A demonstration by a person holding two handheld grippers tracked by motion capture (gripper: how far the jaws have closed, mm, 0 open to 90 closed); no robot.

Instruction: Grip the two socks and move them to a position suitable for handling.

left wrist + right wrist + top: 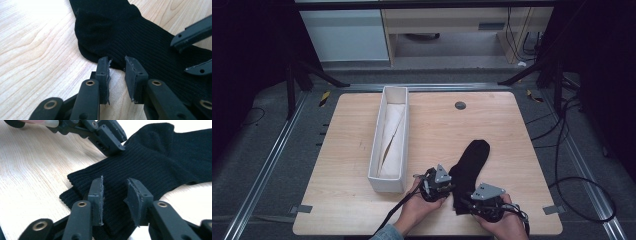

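A black sock (472,160) lies flat on the wooden table (492,125), toe pointing away, cuff end near the front edge. My left gripper (451,188) sits at the sock's left side. In the left gripper view its jaws (117,63) stand slightly apart, tips at the sock's edge (130,32), with bare wood in the gap. My right gripper (462,201) is at the cuff end. In the right gripper view it (115,182) straddles the ribbed cuff (155,157), pads off the fabric. The left gripper (116,141) shows beyond, resting on the sock.
A long white box (405,140) holding folded pale cloth (391,137) stands left of the sock, running front to back. A grey round cap (460,105) sits in the tabletop at the back. Cables (572,175) lie on the floor to the right.
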